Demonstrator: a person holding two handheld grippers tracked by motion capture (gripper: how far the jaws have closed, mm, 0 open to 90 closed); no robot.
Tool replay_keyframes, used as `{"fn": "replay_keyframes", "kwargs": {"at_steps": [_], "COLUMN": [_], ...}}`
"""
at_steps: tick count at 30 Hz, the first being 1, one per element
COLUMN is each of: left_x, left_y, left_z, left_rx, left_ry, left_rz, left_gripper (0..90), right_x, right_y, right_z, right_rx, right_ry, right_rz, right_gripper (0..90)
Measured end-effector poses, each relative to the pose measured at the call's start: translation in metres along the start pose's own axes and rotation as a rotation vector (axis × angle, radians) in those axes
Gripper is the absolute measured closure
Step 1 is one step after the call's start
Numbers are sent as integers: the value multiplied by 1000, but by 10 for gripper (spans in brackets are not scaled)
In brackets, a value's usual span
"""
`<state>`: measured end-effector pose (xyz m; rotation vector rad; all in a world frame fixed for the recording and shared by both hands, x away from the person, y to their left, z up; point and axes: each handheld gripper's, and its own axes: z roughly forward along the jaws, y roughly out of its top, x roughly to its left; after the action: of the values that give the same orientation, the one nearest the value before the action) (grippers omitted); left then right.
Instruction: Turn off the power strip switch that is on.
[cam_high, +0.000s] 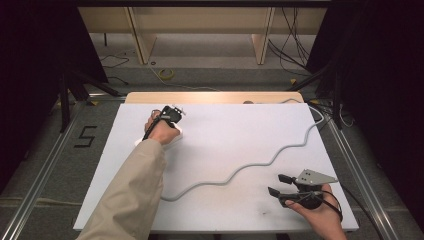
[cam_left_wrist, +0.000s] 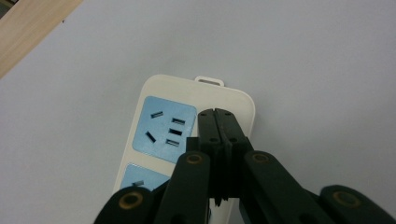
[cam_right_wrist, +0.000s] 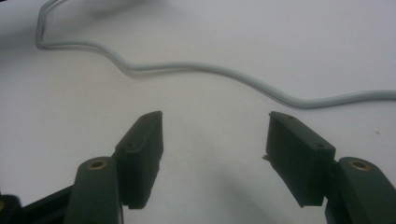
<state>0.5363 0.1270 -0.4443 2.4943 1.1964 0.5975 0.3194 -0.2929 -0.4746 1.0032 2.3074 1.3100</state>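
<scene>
Reaching across the white table (cam_high: 225, 145), I am pressing my left gripper (cam_left_wrist: 217, 114), jaws closed together, onto the power strip (cam_left_wrist: 154, 93). My right gripper (cam_right_wrist: 215, 140) is hovering wide open near the strip's grey cord (cam_right_wrist: 210, 69).

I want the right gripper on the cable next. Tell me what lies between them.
Nothing visible does. The open right gripper faces bare white tabletop, and the wavy grey cable lies just beyond it, unobstructed.
</scene>
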Motion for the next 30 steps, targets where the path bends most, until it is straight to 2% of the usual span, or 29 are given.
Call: {"fn": "replay_keyframes", "kwargs": {"at_steps": [6, 8, 13, 18, 23, 27, 30], "left_x": [1, 2, 3, 2, 3, 3, 1], "left_y": [1, 1, -1, -1, -2, -5, -7], "left_z": [-1, -3, -4, -9, -15, -19, -24], "left_rx": [-1, -10, -3, -19, -35, -21, -45], "left_ry": [3, -14, -16, -23, -24, -41, -51], "left_rz": [2, -13, -11, -10, -30, -26, -29], "left_gripper": [900, 900, 899, 898, 895, 852, 835], "right_x": [0, 0, 0, 0, 0, 0, 0], "right_y": [0, 0, 0, 0, 0, 0, 0], "right_z": [0, 0, 0, 0, 0, 0, 0], "right_rx": [-1, 1, -1, -1, 1, 1, 2], "right_ry": [0, 1, 1, 1, 0, -2, -2], "right_rz": [1, 0, -2, -1, 1, -4, -1], "right_gripper": [375, 375, 374, 375, 375, 375, 374]}}
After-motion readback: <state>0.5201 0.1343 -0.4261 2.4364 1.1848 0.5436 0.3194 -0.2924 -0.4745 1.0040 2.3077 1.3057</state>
